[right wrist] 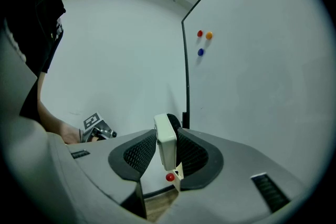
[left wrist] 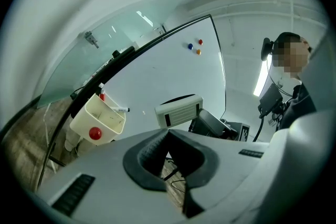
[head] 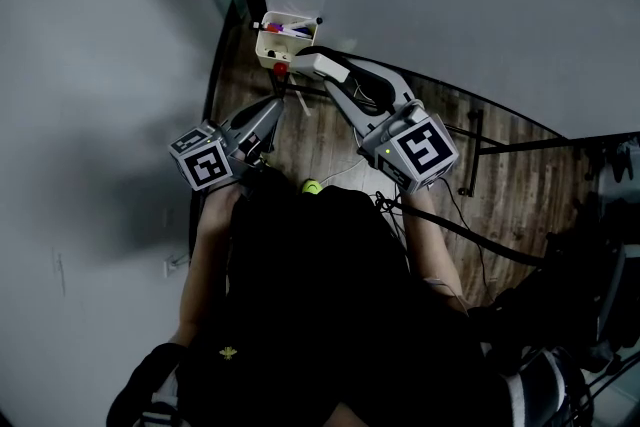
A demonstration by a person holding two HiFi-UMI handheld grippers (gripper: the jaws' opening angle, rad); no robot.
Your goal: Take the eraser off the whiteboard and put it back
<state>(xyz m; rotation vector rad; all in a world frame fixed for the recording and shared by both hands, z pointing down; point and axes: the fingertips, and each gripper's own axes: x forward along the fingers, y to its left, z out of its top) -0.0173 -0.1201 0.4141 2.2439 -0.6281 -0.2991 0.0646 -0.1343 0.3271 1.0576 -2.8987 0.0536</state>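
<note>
While clamped between right tool [right wrist: 167,135] jaws, white rectangular plastic eraser [right wrist: 166,147] sits edge-on, large white whiteboard [right wrist: 262,60] near tool's right; left tool [left wrist: 168,132] jaws together, empty, cream plastic marker tray [left wrist: 100,119] ahead-left.

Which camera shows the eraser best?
The left gripper view: the eraser shows its whole long side there. The right gripper view sees only its narrow end, clamped between the jaws. The head view shows it small, from above.

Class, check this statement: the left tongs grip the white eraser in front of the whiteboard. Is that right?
No. The right tongs grip the white eraser in front of the whiteboard, as the right gripper view shows: it sits clamped between their pads. The left tongs hold nothing.
</note>
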